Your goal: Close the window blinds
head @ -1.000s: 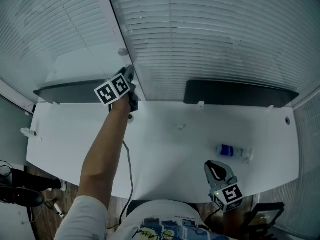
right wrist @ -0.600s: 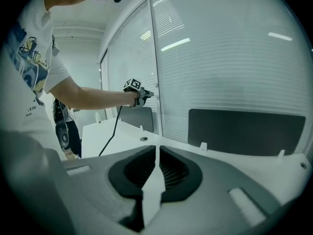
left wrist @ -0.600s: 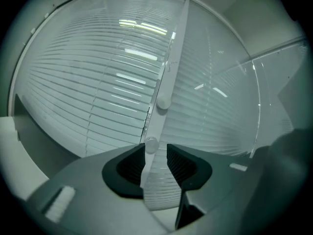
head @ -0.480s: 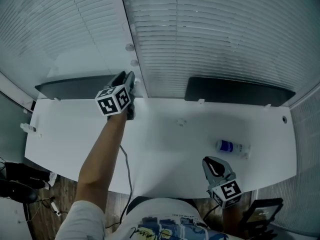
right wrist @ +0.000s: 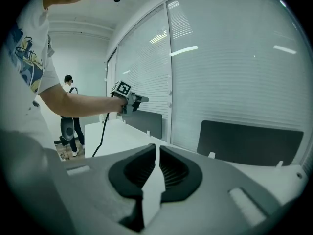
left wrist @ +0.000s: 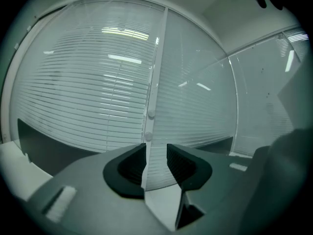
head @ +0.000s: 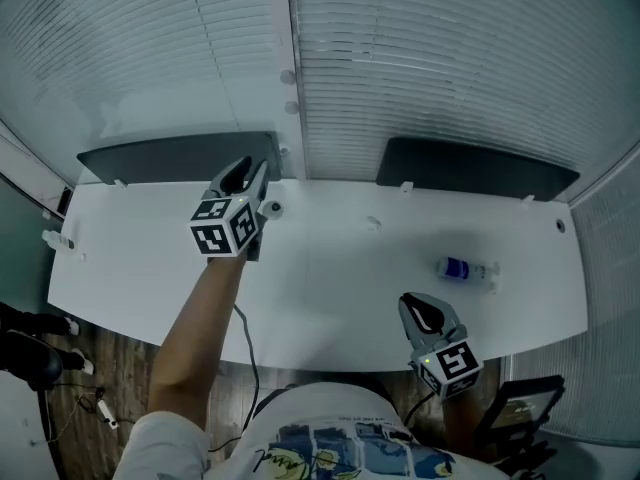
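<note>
the blinds (head: 430,58) hang behind the far edge of the desk (head: 330,278), and the slats of the left pane look less tightly shut than the right. the left gripper (head: 248,171) hovers above the desk's far side, jaws wide with nothing between them, aimed at the post with two small knobs (head: 290,78). the step looks like working the blind control there. next it needs to line up on a knob and close. the right gripper (head: 425,313) waits near, jaws almost together, empty.
</note>
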A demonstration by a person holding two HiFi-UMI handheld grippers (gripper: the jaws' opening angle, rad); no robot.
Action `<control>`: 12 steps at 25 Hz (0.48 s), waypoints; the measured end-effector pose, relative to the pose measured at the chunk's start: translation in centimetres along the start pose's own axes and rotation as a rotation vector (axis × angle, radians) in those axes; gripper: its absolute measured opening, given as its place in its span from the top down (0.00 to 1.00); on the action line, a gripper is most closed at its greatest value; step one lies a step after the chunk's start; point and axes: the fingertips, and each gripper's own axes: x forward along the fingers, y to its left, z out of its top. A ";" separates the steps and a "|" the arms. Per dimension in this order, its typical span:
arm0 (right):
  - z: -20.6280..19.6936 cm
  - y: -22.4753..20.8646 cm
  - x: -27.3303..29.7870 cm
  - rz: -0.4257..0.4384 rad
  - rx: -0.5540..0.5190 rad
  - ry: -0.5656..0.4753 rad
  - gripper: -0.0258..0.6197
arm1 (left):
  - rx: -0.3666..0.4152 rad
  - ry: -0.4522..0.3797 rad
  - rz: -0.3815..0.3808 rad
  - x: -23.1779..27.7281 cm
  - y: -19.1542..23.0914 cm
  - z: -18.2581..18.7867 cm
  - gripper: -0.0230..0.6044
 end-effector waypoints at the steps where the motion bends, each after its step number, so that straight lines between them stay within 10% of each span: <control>1: 0.2 0.7 -0.1 0.000 -0.007 -0.003 0.94 | 0.012 -0.001 -0.009 -1.2 -0.2 -0.1 0.75; 12: 1.6 8.9 -2.2 -0.022 -0.061 -0.019 0.94 | 0.170 0.020 -0.137 -16.9 -3.4 -3.4 0.88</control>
